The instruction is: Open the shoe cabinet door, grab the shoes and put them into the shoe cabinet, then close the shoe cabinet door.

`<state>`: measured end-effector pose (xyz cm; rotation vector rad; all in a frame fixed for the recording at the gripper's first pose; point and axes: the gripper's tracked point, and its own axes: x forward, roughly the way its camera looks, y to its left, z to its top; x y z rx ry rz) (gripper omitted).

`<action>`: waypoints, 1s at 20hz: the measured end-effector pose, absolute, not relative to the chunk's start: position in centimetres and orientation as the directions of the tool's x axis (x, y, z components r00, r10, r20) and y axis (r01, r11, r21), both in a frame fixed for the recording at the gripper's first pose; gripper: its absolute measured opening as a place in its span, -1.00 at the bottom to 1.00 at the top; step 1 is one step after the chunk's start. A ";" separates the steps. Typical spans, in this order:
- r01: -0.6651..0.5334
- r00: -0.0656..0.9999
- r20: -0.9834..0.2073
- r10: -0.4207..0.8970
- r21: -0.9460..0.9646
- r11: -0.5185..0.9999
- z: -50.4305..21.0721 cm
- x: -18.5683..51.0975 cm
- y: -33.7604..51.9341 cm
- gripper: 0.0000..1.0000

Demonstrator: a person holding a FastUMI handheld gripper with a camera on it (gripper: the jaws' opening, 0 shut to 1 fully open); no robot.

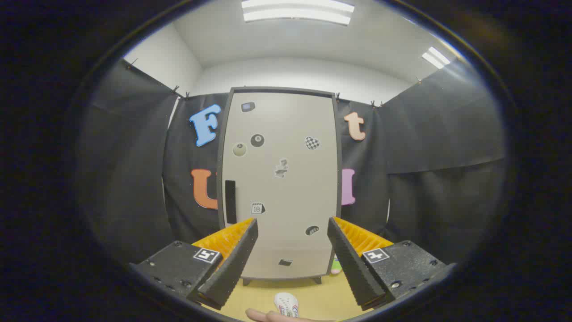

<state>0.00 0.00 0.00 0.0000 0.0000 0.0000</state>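
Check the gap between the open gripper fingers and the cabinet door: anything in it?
Bare floor lies between the gripper and the closed shoe cabinet, in the gripper view.

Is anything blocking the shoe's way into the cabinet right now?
Yes: the cabinet door is shut, its black handle beyond the open gripper. The white shoe lies on the floor below the fingers.

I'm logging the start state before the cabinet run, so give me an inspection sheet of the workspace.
Surface: light wooden floor.
Job's things: shoe cabinet, door shut, dark handle by its left edge; white shoe on the floor between the fingers.
Clutter: small green thing at the cabinet's right foot; stickers on the door.
Grippers: gripper open, holding nothing.
Cables: nothing seen.
Surroundings: black cloth walls; ceiling lights; a hand beside the shoe.
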 end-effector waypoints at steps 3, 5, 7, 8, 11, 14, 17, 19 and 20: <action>-0.007 1.000 -0.016 0.007 0.013 1.000 -0.3 -0.4 0.0 1.00; -0.009 1.000 -0.017 0.009 0.002 1.000 -0.5 -0.7 0.1 1.00; -0.016 1.000 -0.022 0.016 -0.015 1.000 -0.9 -1.0 0.5 1.00; -0.018 1.000 -0.025 0.017 -0.022 1.000 -1.0 -1.1 0.6 1.00; -0.033 0.999 -0.014 0.033 -0.021 0.999 -0.7 -1.9 1.0 1.00; -0.059 0.998 -0.017 0.059 0.012 0.998 -0.6 -2.6 1.5 1.00; -0.046 0.999 0.006 0.046 -0.039 0.998 -0.3 -2.9 1.3 1.00; -0.058 0.998 -0.008 0.058 -0.028 0.998 -1.0 -3.1 1.7 1.00; -0.066 0.998 -0.015 0.066 -0.022 0.998 -1.1 -3.1 1.9 1.00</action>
